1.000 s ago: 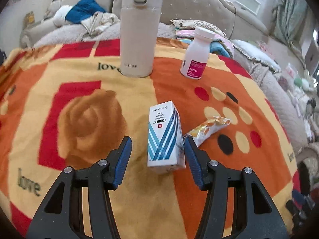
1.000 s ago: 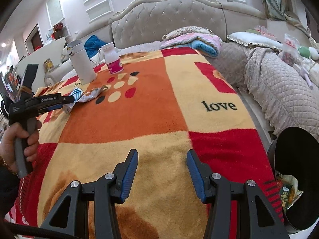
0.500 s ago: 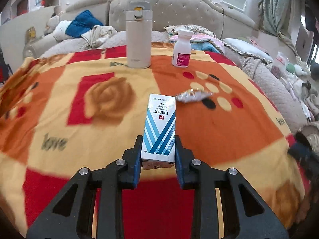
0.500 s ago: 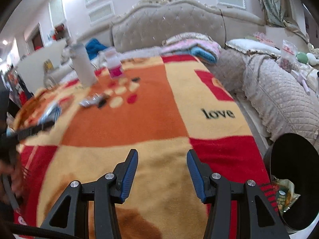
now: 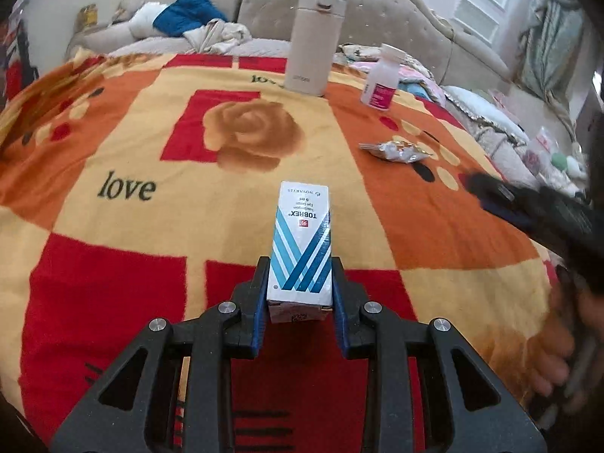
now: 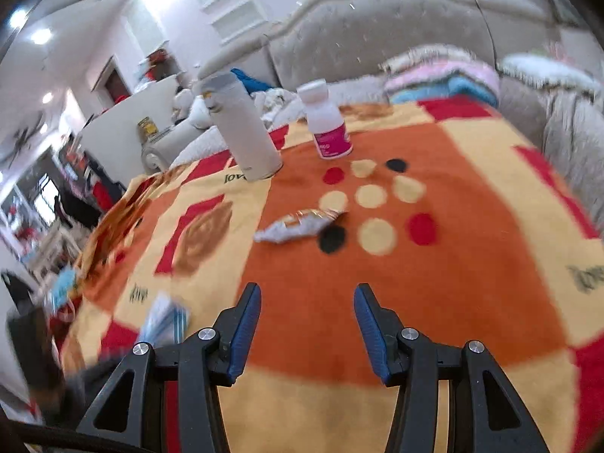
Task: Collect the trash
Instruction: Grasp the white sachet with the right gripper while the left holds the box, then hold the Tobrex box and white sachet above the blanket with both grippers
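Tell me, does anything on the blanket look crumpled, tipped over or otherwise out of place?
Only the crumpled foil wrapper looks out of place, lying flat on the blanket by the dots. The tumbler and pill bottle stand upright. The left gripper holds the eye-drop box.

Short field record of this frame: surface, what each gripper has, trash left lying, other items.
surface: patterned blanket
left gripper: shut on the medicine box
right gripper: open, nothing between its fingers
trash left lying: crumpled wrapper, ahead of the right gripper
other items: beige flask and white pill bottle, both upright
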